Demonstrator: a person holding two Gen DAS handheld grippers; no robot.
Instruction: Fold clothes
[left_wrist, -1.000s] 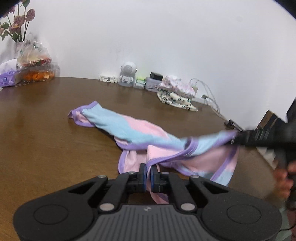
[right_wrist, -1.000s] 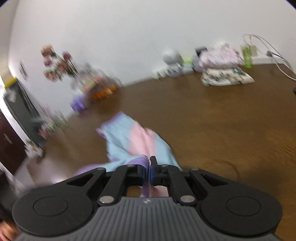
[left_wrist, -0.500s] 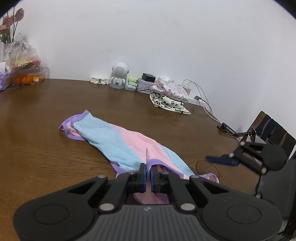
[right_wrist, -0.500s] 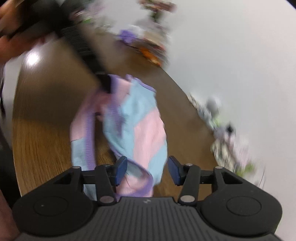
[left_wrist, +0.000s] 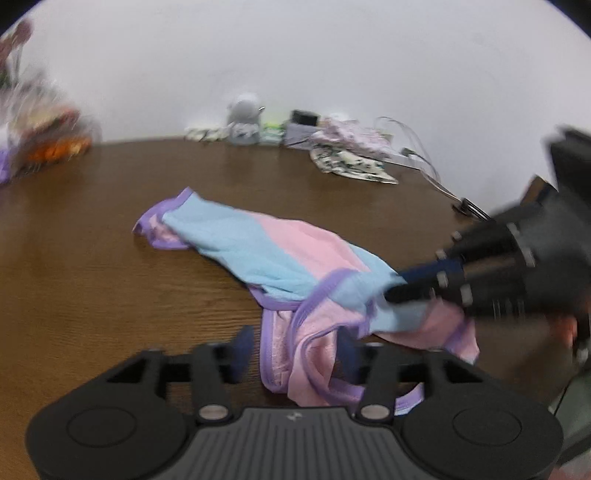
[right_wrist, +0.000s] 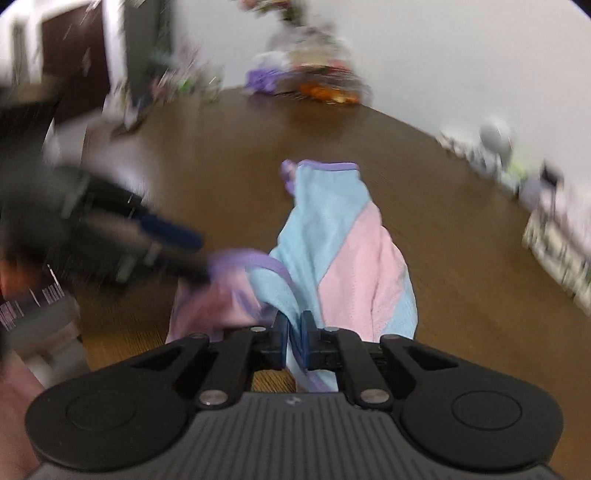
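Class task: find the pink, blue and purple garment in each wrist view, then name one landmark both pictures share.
Left wrist view: the garment runs from centre-left to lower right on the table.
Right wrist view: it lies in the centre, running down to the right gripper.
Shared landmark: the small grey figurine by the wall.

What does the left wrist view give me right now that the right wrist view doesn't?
Only the left wrist view shows the left gripper open, its fingers either side of the garment's purple-trimmed edge, and cables at the table's far right. Only the right wrist view shows the right gripper shut on blue fabric, and a dark door. Both show the pastel garment on the brown table, the grey figurine and folded clothes.
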